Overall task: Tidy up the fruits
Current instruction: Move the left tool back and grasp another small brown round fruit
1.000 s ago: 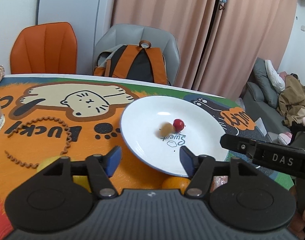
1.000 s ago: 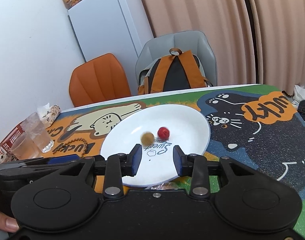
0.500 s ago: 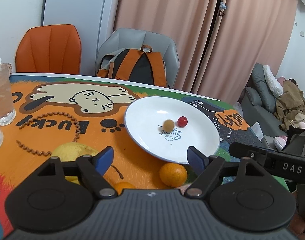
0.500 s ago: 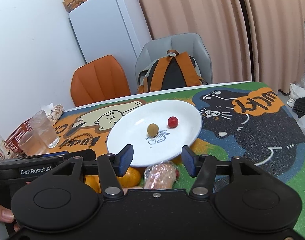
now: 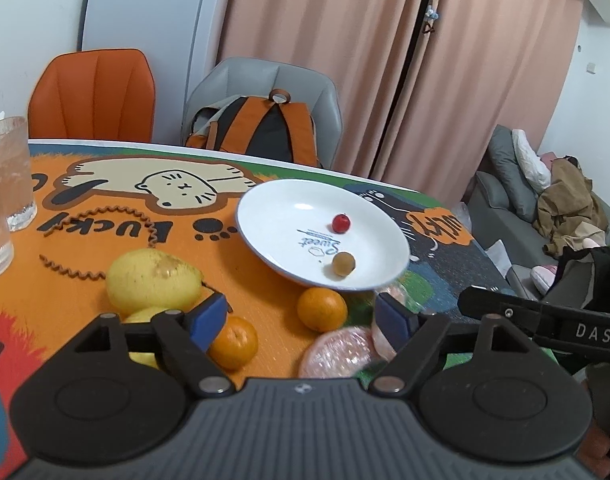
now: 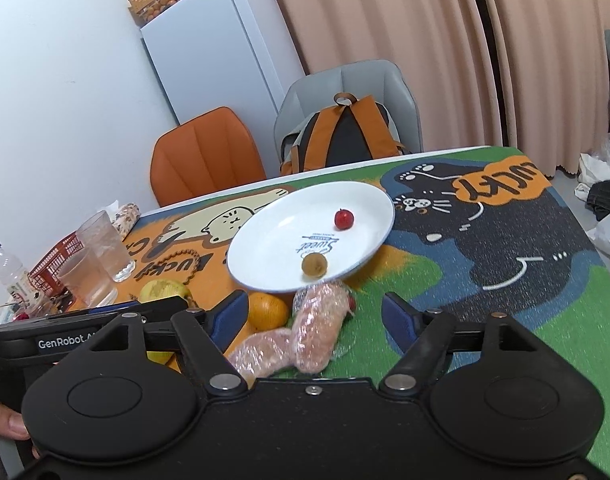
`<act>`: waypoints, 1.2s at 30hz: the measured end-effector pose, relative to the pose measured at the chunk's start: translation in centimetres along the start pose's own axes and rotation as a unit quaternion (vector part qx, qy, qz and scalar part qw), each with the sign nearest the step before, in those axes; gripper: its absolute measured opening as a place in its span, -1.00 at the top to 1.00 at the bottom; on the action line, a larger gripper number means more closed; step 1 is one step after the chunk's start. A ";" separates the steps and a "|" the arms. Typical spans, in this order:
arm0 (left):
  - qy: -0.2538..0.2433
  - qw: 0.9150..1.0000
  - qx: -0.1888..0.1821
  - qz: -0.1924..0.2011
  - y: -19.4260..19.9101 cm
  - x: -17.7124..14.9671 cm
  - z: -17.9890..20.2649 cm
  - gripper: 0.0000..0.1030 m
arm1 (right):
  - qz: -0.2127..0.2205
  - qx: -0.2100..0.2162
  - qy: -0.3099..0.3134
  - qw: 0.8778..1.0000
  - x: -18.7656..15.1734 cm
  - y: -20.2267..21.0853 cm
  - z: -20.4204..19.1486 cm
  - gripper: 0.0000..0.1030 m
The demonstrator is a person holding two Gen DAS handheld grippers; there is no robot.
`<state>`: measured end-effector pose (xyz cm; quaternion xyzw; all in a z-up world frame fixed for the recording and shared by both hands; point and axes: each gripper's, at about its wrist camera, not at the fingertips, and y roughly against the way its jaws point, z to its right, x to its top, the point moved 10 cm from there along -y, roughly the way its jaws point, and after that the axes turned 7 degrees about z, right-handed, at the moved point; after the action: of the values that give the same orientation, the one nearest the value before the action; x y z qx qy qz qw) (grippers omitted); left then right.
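On the left side of the cartoon-printed tablecloth (image 5: 85, 248) stand two clear ribbed drinking glasses (image 5: 7, 172), and near them lies a large yellow pear-shaped fruit (image 5: 153, 280) with a second yellow one partly hidden behind the left gripper (image 5: 301, 316). That gripper hangs above the cloth with its blue-padded jaws spread wide and nothing between them. Just past its left pad sits a small round orange mandarin (image 5: 235, 342), and a second mandarin (image 5: 321, 309) lies close to the near rim of the white round ceramic plate (image 5: 273, 208). The plate holds only a small red cherry-like fruit (image 5: 340, 223) and a small brown round fruit (image 5: 343, 263), well apart from each other. To the right of the mandarins, two pink fruit pieces wrapped in clear film (image 6: 301, 332) lie touching, right in front of the right gripper (image 6: 315, 312), whose jaws are likewise released and empty.

Judging by this, the task is at the point of choosing the next fruit to bring to the plate, with most still on the cloth. The next move likely calls for lowering one gripper over a mandarin or a wrapped piece and centring the pads on it; the film looks slippery and the mandarins could roll.
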<state>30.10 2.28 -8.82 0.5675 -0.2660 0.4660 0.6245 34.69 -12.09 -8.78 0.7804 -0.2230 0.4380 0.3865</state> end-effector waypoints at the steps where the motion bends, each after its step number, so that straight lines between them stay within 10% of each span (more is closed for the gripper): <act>1: 0.000 1.000 -0.001 0.000 0.2 -0.2 0.2 -0.54 | 0.000 0.000 -0.001 1.000 -0.1 0.2 0.1 -0.41; 36: -0.011 0.997 -0.066 -0.030 1.5 -5.0 6.7 0.06 | -0.033 0.038 -0.030 0.998 -2.6 4.0 1.9 -0.41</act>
<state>28.00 -5.65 -11.00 0.5380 -0.2860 0.4226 0.6710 31.60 -16.01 -10.01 0.8140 -0.1918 0.4097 0.3644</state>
